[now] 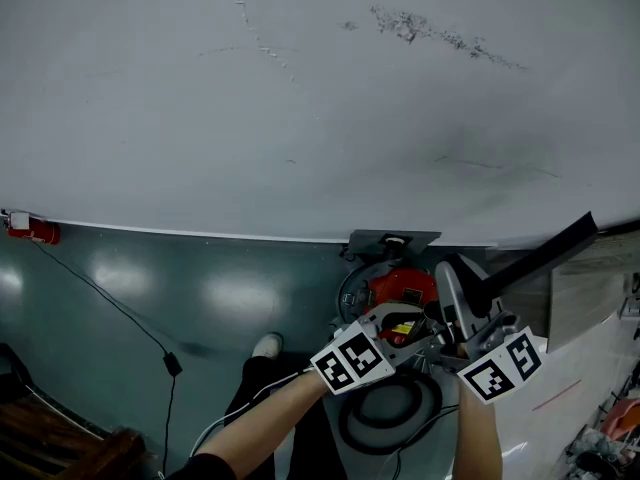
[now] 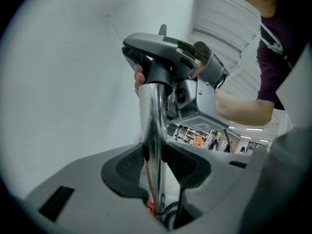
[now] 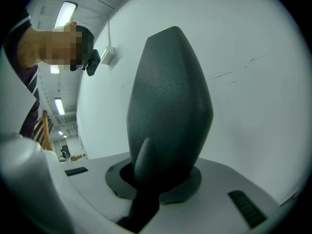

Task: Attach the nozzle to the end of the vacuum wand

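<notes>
Left tongs (image 2: 155,153) clamped on shiny chrome wand (image 2: 152,116), right tongs (image 3: 155,179) gripping matte dark-grey tapered plastic nozzle (image 3: 170,101), at frame centre

In the left gripper (image 2: 155,155) the wand (image 2: 152,111), in the right gripper (image 3: 148,179) the nozzle (image 3: 168,101), vacuum body (image 1: 400,290) below both.

No word, brand or number can be read in any view I have. The left marker cube (image 1: 352,358) and the right marker cube (image 1: 500,365) carry only black-and-white square codes. A yellow label (image 1: 403,327) on the red vacuum (image 1: 400,288) is too small for me to read.
</notes>
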`<state>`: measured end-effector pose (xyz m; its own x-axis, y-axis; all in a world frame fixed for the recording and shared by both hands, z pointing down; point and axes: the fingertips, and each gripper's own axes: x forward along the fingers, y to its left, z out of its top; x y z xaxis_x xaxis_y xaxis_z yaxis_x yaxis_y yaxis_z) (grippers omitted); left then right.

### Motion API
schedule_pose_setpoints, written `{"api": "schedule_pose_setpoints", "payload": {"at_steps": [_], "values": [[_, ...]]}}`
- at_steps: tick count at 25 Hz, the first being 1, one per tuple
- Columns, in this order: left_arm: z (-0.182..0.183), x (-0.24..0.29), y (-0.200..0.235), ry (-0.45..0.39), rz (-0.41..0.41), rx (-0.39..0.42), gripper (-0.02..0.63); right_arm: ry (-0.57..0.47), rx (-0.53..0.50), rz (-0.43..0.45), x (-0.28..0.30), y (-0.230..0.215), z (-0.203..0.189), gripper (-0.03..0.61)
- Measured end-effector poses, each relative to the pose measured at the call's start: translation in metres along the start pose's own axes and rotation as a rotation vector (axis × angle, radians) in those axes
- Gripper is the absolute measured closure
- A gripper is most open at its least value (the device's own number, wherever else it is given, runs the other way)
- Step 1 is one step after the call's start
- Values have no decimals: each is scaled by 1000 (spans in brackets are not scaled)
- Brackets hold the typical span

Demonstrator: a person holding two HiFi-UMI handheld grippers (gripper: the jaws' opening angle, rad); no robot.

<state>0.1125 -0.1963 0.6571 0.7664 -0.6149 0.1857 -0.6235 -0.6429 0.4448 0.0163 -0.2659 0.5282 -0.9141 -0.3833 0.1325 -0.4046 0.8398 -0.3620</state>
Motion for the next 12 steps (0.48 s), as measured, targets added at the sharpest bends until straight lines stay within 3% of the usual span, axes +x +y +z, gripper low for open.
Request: {"api": "schedule_pose_setpoints", "payload": {"at_steps": [5,12], "values": [[0,0,-2,27,-5,28,466,21,-23,25,6,6,-4,526],[-3,1,-4,85,-2,75,466,128,-279,77,14,35,-17,528]]}}
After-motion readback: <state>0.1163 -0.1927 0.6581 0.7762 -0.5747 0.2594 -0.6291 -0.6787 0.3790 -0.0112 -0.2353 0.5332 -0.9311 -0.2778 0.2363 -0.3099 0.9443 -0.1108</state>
